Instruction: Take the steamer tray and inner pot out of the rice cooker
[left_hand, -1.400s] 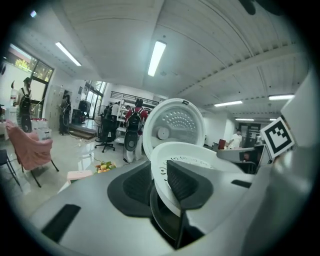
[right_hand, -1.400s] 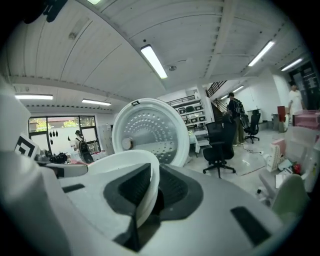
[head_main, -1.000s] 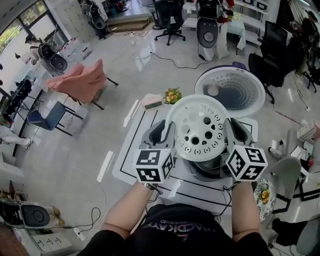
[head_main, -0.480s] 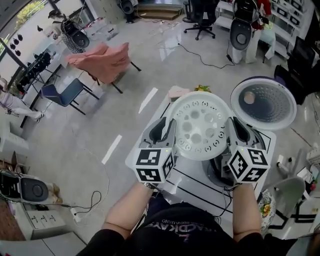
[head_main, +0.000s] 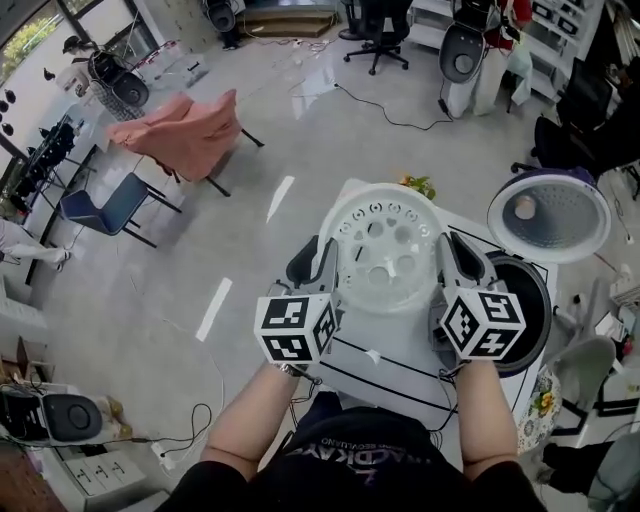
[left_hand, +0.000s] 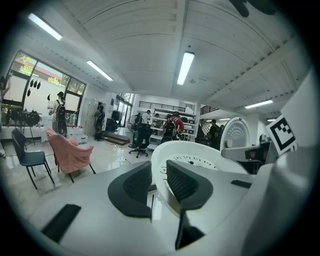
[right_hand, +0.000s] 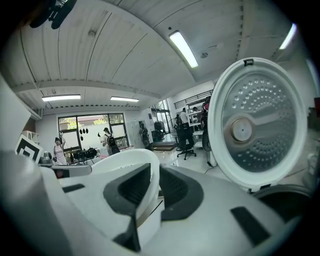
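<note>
Closest to the body, both forearms reach straight forward, side by side, each hand carrying its gripper nearly level and tipped a little downward. The left gripper (head_main: 318, 272) pinches the left rim of the round white perforated plastic steamer tray (head_main: 383, 245), with the rim sandwiched between its dark pads. The right gripper (head_main: 447, 265) clamps the opposite rim the same way, so the tray hangs roughly level between them.

Compared with a second ago, the tray has travelled sideways off the cooker. It was hovering right over the opening, and it is now to the left and slightly lower, above the white table top with black lines (head_main: 395, 360). By my reading, the first half of the job is nearly done: the tray is out and seems only to need setting down.

Just to the right, the dark round rice cooker (head_main: 545, 335) stands with its opening uncovered. The dark metal inner pot (head_main: 515, 290) appears to be seated in it, though the right gripper hides part of the opening, so I cannot be sure. Farther back, the cooker's round white-rimmed lid (head_main: 550, 222) stands open.
</note>
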